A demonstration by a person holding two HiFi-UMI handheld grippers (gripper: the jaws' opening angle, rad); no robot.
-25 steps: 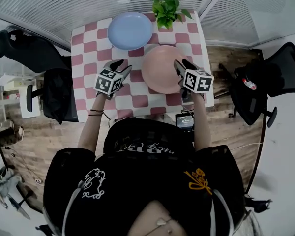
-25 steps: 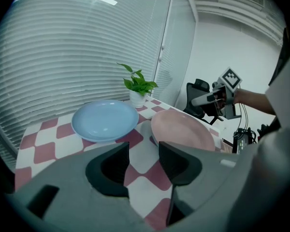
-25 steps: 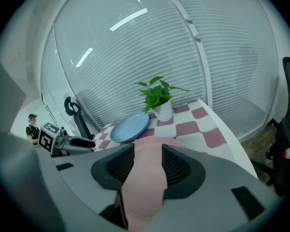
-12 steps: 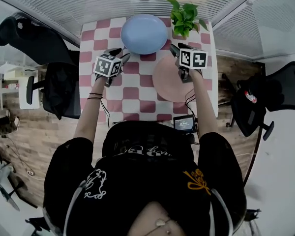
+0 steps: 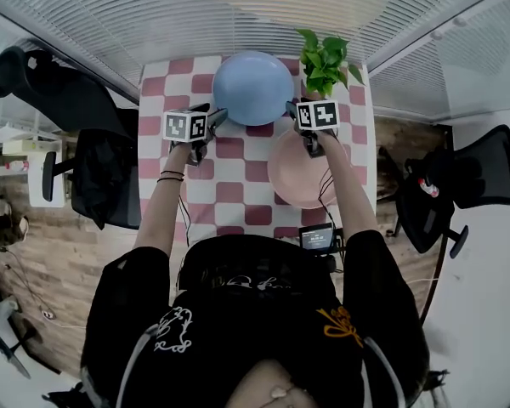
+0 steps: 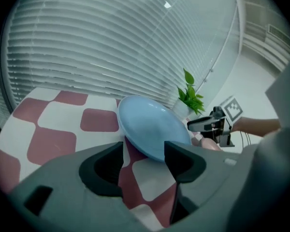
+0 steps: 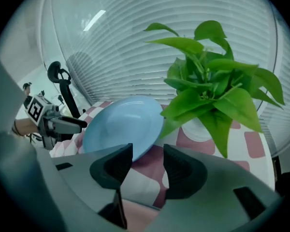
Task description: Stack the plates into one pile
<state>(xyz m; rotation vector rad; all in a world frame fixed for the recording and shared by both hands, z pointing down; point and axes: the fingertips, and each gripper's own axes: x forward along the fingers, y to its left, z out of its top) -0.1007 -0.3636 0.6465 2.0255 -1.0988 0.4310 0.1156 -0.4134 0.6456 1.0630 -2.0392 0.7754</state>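
A light blue plate (image 5: 253, 87) lies at the far side of the red and white checked table (image 5: 235, 190). A pink plate (image 5: 299, 170) lies nearer, on the right. My left gripper (image 5: 212, 119) is at the blue plate's near left rim. In the left gripper view the blue plate (image 6: 152, 127) has its near edge just ahead of the left gripper (image 6: 144, 161), whose jaws are opening without pressing on it. My right gripper (image 5: 294, 109) is at the plate's near right rim. Its jaws are opening too, and the blue plate (image 7: 123, 127) shows past the right gripper (image 7: 147, 166), untouched.
A potted green plant (image 5: 325, 58) stands at the far right corner, close beside my right gripper; the plant (image 7: 208, 81) leans over that side. Black chairs stand left (image 5: 55, 83) and right (image 5: 484, 177) of the table. A small device (image 5: 316, 236) sits at the near edge.
Both grippers have moved away from me, from the sides of the pink plate up to the blue plate's near rim. The plates have not moved on the table.
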